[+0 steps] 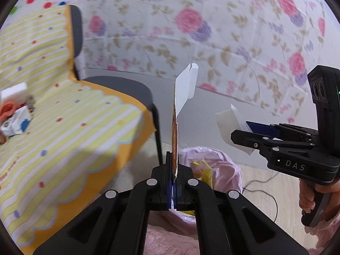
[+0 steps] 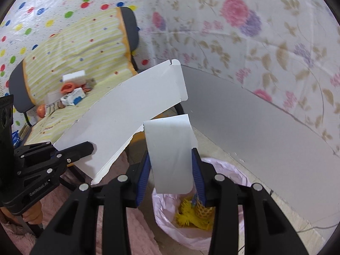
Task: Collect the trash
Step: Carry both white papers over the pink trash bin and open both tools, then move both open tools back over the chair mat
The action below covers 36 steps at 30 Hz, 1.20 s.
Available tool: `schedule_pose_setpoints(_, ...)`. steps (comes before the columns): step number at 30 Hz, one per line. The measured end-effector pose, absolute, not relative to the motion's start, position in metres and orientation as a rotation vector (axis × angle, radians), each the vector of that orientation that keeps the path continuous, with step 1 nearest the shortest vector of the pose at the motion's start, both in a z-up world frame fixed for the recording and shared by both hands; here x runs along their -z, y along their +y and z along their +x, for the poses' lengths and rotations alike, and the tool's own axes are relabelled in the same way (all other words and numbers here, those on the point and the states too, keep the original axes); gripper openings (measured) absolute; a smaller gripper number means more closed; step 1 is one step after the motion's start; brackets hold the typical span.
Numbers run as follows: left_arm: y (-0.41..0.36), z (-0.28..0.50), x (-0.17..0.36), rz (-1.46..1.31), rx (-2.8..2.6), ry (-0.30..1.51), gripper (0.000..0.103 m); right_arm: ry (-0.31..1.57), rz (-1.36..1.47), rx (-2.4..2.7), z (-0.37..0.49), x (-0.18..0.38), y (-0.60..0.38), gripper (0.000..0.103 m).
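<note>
White cardboard sheet [image 2: 127, 114] above a pale pink bag [image 2: 229, 191] holding yellow netting [image 2: 191, 214]; behind it, a yellow-striped, dotted cloth [image 2: 80, 46] and pink-and-purple floral backdrop [image 2: 244, 21].

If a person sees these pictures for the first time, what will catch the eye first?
Probably the long white cardboard strip, pinched at its lower end by the left tool. Next, the smaller white card between the fingers of the right tool, above the pink trash bag on the floor, with yellow scraps inside.
</note>
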<state>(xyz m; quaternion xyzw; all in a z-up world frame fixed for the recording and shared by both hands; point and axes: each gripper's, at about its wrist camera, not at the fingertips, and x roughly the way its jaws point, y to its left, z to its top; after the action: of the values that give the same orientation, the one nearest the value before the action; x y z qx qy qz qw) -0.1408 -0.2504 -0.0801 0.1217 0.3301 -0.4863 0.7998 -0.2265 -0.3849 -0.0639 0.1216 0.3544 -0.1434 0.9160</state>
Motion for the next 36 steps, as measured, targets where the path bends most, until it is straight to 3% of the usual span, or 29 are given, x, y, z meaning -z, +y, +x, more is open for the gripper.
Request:
schedule_pose_setpoints(13, -0.308, -0.148, 0.115, 0.364, 1.092, 0.826, 0.003, 0.806, 0.374, 0.361, -0.246, 0.115, -0.43, 0.039)
schedule_pose_setpoints(15, -0.315, -0.147, 0.118, 0.364, 1.096, 0.84, 0.015, 0.812, 0.393, 0.365, -0.248, 0.121, -0.436, 0.041)
schedule_pose_setpoints(16, -0.315, -0.146, 0.118, 0.361, 1.097, 0.841, 0.034, 0.818, 0.403, 0.367, -0.248, 0.124, -0.439, 0.051)
schedule_pose_setpoints(17, -0.315, -0.146, 0.117, 0.358, 1.096, 0.838, 0.046, 0.822, 0.41, 0.371, -0.249, 0.127, -0.442, 0.056)
schedule_pose_setpoints(18, -0.313, -0.146, 0.116, 0.351, 1.091, 0.83, 0.048, 0.825, 0.415, 0.38, -0.25, 0.13, -0.444, 0.059)
schedule_pose_setpoints(36, -0.219, -0.107, 0.075, 0.21, 0.824, 0.753, 0.049, 0.646, 0.342, 0.321, -0.236, 0.064, -0.414, 0.059)
